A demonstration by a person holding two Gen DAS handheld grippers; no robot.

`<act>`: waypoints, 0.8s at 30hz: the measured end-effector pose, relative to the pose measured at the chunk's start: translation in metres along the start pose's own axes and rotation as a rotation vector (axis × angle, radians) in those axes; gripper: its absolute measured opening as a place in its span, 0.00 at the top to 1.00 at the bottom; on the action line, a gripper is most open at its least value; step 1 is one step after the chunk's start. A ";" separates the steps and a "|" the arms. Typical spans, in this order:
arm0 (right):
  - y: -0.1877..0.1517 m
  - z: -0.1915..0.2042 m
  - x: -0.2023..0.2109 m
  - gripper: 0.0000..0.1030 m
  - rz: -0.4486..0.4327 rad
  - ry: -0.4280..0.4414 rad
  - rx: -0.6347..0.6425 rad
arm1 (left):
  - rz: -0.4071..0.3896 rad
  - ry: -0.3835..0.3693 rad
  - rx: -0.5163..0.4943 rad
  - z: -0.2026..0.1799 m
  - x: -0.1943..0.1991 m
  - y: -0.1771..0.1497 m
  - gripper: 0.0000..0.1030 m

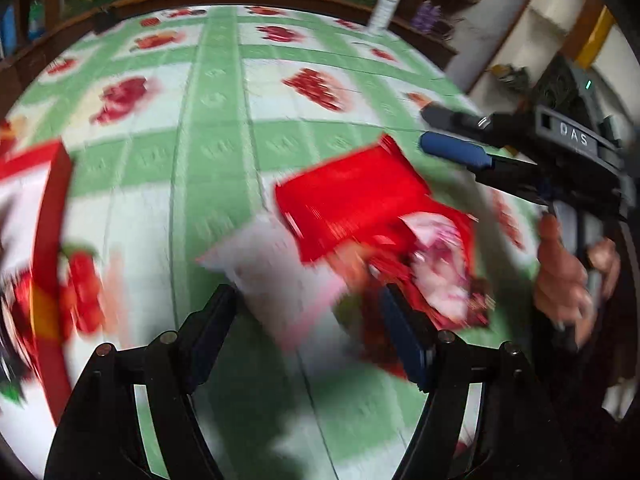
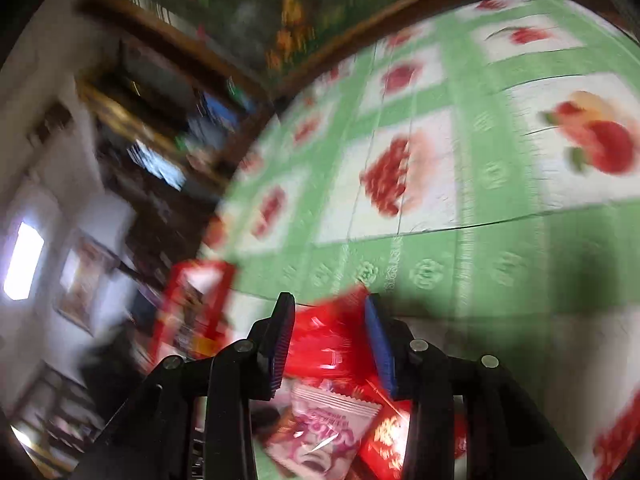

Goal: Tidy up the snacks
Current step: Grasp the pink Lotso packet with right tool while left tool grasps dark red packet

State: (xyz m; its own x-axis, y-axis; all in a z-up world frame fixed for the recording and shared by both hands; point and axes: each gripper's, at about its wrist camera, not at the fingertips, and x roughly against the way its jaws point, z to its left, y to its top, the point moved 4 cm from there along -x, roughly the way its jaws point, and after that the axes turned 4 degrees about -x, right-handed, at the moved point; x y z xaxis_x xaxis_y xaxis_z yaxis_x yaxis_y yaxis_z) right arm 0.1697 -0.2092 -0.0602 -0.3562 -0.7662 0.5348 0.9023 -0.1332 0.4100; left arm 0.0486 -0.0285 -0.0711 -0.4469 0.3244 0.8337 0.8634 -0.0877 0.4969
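Both views are motion-blurred. In the left wrist view my left gripper (image 1: 308, 320) is open, with a white and pink snack packet (image 1: 280, 276) lying between its fingers on the table. A red snack packet (image 1: 352, 208) and a pink and red packet (image 1: 444, 268) lie just beyond. My right gripper (image 1: 424, 130) hangs open above them at the right. In the right wrist view the right gripper (image 2: 328, 340) is open above a red packet (image 2: 328, 344) and a pink packet (image 2: 324, 436). A red-rimmed box (image 1: 52, 240) stands at the left; it also shows in the right wrist view (image 2: 192, 308).
The table carries a green and white cloth with fruit prints (image 1: 224, 128). A white bottle (image 1: 386, 6) stands at the far edge. A dark wooden rail and shelves lie beyond the table.
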 end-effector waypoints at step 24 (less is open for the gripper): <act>-0.107 0.029 0.000 0.66 -0.006 -0.361 0.237 | -0.124 0.118 -0.220 -0.027 0.035 -0.025 0.27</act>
State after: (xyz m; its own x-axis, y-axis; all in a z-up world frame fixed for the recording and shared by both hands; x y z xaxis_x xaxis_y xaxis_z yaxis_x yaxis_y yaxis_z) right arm 0.0665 -0.1765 -0.0831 -0.4617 -0.4912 0.7387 0.8341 0.0431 0.5500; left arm 0.0050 -0.0407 -0.0473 -0.5814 0.2348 0.7790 0.7345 -0.2604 0.6266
